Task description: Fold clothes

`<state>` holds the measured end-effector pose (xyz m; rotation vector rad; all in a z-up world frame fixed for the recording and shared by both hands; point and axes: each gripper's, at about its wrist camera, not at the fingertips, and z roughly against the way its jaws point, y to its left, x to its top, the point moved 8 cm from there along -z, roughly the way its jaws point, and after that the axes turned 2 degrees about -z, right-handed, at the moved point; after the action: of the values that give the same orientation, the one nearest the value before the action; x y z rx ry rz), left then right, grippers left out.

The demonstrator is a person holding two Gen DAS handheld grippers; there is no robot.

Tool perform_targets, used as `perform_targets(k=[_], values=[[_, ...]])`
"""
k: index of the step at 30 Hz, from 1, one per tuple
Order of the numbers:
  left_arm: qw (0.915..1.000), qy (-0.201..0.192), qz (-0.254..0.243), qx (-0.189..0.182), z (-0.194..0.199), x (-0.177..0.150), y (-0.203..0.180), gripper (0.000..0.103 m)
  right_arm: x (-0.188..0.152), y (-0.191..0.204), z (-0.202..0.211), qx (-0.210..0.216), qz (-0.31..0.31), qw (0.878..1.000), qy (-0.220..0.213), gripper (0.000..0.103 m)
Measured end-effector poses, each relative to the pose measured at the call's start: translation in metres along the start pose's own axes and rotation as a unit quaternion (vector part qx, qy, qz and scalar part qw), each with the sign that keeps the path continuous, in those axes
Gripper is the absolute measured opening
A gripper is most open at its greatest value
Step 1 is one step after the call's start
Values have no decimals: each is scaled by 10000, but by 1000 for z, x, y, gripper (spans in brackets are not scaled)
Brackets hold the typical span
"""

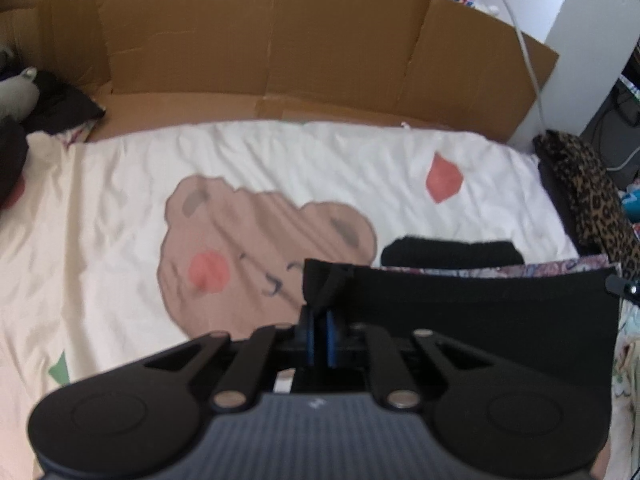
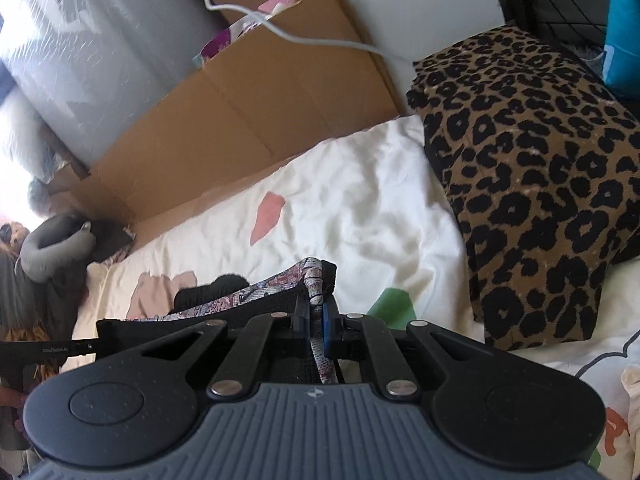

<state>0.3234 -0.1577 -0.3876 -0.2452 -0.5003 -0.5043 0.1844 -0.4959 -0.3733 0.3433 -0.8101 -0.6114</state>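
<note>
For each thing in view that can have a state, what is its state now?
Left claw: shut on one corner of the black garment.
Right claw: shut on its other corner.
Black garment: stretched between both claws, patterned inside showing.
Leopard-print cloth: folded, lying on the bedsheet.
Bedsheet: spread out, wrinkled.

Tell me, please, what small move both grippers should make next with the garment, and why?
Probably lift a little higher. The left gripper and right gripper each pinch a top corner of the black garment, which hangs stretched between them over the bedsheet, so raising it should let it hang flat before folding.
</note>
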Motion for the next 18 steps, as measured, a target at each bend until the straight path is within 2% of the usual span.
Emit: perform_targets(k=[6,18], values=[[9997,78,-237,19,-19,19,-11,6,8,-12,-1,-203,-181,9996,-58,4],[9984,411,-338,173,-51,30,-7,6,17,-16,-18,-425,-292,9987,42,4]])
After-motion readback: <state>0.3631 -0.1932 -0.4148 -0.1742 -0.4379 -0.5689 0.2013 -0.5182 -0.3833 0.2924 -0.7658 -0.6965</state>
